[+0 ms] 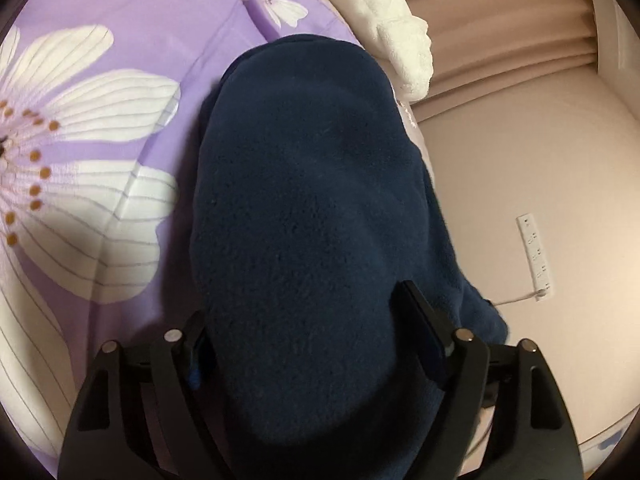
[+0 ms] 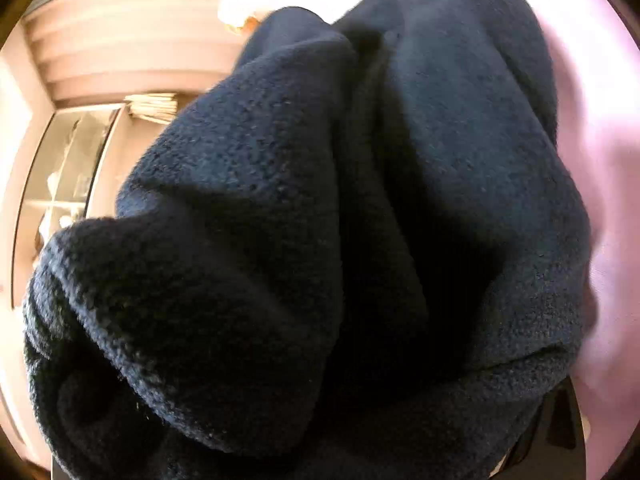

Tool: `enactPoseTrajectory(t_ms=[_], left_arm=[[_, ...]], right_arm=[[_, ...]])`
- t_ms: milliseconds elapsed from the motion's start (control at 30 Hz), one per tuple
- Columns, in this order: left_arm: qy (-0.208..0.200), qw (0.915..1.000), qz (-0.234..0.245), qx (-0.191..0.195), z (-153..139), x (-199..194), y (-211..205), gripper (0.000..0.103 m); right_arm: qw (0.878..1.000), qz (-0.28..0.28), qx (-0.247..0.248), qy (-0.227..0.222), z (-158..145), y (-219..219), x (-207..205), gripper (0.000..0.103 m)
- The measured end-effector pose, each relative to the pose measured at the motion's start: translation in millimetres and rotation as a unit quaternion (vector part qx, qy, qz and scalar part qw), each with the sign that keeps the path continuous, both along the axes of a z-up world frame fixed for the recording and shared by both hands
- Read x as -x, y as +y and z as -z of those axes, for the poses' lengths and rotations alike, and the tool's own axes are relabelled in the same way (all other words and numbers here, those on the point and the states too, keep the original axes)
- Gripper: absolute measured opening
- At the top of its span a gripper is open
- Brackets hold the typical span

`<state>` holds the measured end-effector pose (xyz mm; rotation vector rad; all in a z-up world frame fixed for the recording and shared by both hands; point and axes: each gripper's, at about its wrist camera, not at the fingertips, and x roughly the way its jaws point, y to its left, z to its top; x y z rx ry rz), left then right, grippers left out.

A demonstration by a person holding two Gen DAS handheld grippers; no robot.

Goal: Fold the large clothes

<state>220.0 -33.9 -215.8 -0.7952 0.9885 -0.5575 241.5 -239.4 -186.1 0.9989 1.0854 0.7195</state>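
L fingers stand spread w/ the navy fleece garment lying between them; pads don't look pressed in, so it's straddled, not pinched. R gripper: fingers almost wholly buried under fleece in the right wrist view, only a dark bit of frame at lower right, so can't see the spread directly; other evidence says they're wide apart, and I can't make out a pinch.

Key relation: the garment runs straight ahead from the L fingers, long axis along their pointing line, far end rounded near the white fluffy blanket. It lies on the bed's purple floral sheet, along the edge nearest the floor. Both hands are right at it; R is closest, cloth bunched against its lens.

Look: thick, dark navy, nubbly pile; smooth and already doubled in L view, heaped in deep folds w/ a cuff-like opening in R view.
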Motion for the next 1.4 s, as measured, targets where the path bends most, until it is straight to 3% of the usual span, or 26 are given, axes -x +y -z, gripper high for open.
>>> enactPoseTrajectory(t_ms=[67,133,233,333,433,633,767,867,1033,1067,1167,1267,1400], left_arm=[[-0.022,0.9989,-0.010,-0.040,-13,7,-7,0.074],[-0.040,0.9976,-0.010,-0.056,-21,12,-12,0.072],[-0.056,0.9970,-0.005,-0.054,-30,17,-14,0.072],[-0.084,0.9936,-0.002,-0.075,-46,26,-18,0.072],[-0.092,0.9942,-0.005,-0.055,-59,31,-15,0.072],[-0.145,0.9889,-0.008,-0.034,-105,47,-16,0.072],[-0.199,0.9780,-0.011,-0.061,-151,72,-24,0.072],[-0.215,0.9741,-0.011,-0.070,-175,84,-27,0.072],[-0.235,0.9690,-0.009,-0.074,-193,105,-27,0.072],[-0.237,0.9687,-0.008,-0.074,-196,109,-27,0.072],[-0.237,0.9687,-0.006,-0.073,-201,113,-26,0.072],[-0.240,0.9676,-0.007,-0.078,-203,113,-23,0.072],[-0.239,0.9679,-0.006,-0.076,-205,107,-13,0.072]], right_arm=[[0.999,0.016,0.012,-0.041,-4,3,9,0.093],[0.998,0.043,-0.015,-0.050,-5,-3,12,0.089],[0.994,0.058,-0.072,-0.063,-7,-13,19,0.084],[0.992,0.056,-0.084,-0.078,-13,-20,31,0.084],[0.990,0.056,-0.092,-0.095,-22,-8,29,0.084],[0.982,0.054,-0.062,-0.170,-85,-4,46,0.084],[0.973,0.053,-0.066,-0.215,-116,-6,52,0.084],[0.968,0.056,-0.081,-0.233,-134,-9,51,0.084],[0.961,0.055,-0.081,-0.258,-134,-24,89,0.084],[0.961,0.054,-0.080,-0.260,-116,-38,111,0.084],[0.959,0.057,-0.077,-0.266,-89,-42,93,0.084],[0.958,0.056,-0.075,-0.270,-65,-28,117,0.084],[0.958,0.056,-0.068,-0.273,-62,-27,108,0.084]])
